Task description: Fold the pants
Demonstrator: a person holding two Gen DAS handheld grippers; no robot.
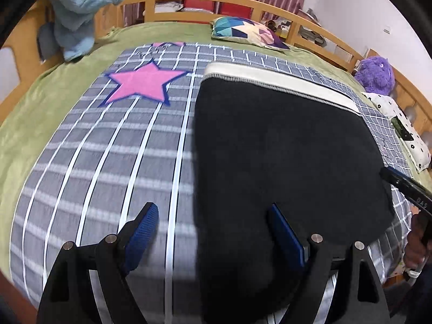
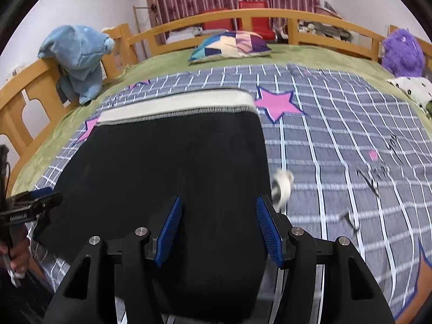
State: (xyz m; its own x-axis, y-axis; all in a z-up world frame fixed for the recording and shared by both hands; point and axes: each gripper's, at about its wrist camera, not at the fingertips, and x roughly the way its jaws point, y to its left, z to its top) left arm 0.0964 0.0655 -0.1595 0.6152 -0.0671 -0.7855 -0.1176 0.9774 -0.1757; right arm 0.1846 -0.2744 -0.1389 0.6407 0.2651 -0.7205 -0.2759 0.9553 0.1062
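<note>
Black fleece pants (image 1: 283,145) with a cream ribbed waistband (image 1: 272,81) are lying flat on the grey checked star-print blanket (image 1: 108,162), waistband at the far end, long axis running away from both tools. Left gripper (image 1: 213,232) is hovering with fingers apart, straddling the garment's left edge. Right gripper (image 2: 218,226) is hovering over the near right portion, fingers apart, clamping nothing; judged equally near, each serving its own side. A cream drawstring tip (image 2: 282,186) is lying just beyond the right edge.
</note>
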